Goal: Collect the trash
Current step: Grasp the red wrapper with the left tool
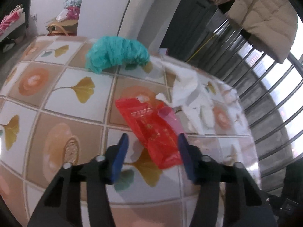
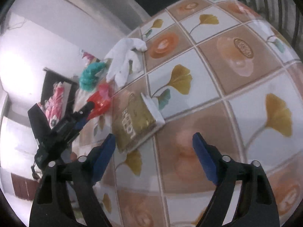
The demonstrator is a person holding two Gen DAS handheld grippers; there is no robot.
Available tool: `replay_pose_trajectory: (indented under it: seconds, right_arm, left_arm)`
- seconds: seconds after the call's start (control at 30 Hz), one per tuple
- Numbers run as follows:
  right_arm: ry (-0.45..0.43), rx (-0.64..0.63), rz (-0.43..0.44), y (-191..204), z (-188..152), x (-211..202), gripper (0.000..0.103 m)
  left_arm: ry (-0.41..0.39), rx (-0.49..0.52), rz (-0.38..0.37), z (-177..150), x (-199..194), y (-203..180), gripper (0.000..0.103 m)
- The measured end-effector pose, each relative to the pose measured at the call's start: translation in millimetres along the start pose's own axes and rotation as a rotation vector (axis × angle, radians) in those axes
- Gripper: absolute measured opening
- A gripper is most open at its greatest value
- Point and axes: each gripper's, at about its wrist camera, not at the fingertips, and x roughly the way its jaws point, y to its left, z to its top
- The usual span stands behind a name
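Reaching for litter on the patterned table

Left gripper: angled down at the table, blue pads spread either side of the red wrapper; contact unclear. Right gripper: tilted down, jaws wide apart and empty, gold packet just ahead. Teal crumpled wad and white tissue lie beyond the red wrapper

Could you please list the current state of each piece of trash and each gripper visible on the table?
Red plastic wrapper: flat on the tiled tablecloth, between the left gripper pads, not pressed.
Gold foil packet: flat, ungripped.
Teal crumpled cloth: bunched at the table edge.
White crumpled tissue: lying loose.
Left gripper: open around the wrapper.
Right gripper: open, empty.
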Motion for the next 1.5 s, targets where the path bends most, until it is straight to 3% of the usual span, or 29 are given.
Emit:
replay_pose_trajectory:
  seconds: [0.1, 0.2, 0.27, 0.57, 0.83, 1.0, 1.13, 1.33, 1.5]
  right_arm:
    - [-0.036, -0.018, -0.045, 5, 5, 7, 0.063]
    - [-0.049, -0.039, -0.074, 8, 9, 13, 0.044]
    - [-0.040, -0.038, -0.048, 7, 10, 16, 0.035]
    - [0.006, -0.142, -0.044, 9, -7, 6, 0.029]
    - [0.141, -0.425, -0.082, 12, -70, -37, 0.019]
    - [0.204, -0.433, -0.127, 2, -101, -40, 0.017]
    - [0.139, -0.361, -0.111, -6, -102, -53, 0.025]
    - [-0.025, -0.552, -0.063, 27, -87, -65, 0.079]
    - [0.008, -0.779, -0.060, 57, -76, -29, 0.085]
  left_arm:
    - [-0.013, 0.011, 0.037, 0, 9, -1, 0.033]
    - [-0.014, 0.017, 0.049, -1, 13, -1, 0.017]
    - [-0.015, 0.021, 0.049, -2, 12, 0, 0.012]
    - [-0.002, 0.103, -0.007, -29, -12, -10, 0.010]
    - [0.084, 0.252, -0.125, -107, -57, -35, 0.010]
    - [0.118, 0.280, -0.146, -148, -71, -45, 0.010]
    - [0.095, 0.270, -0.131, -152, -79, -45, 0.010]
    - [0.068, 0.237, -0.050, -141, -85, -31, 0.010]
    - [0.057, 0.221, 0.002, -133, -87, -27, 0.010]
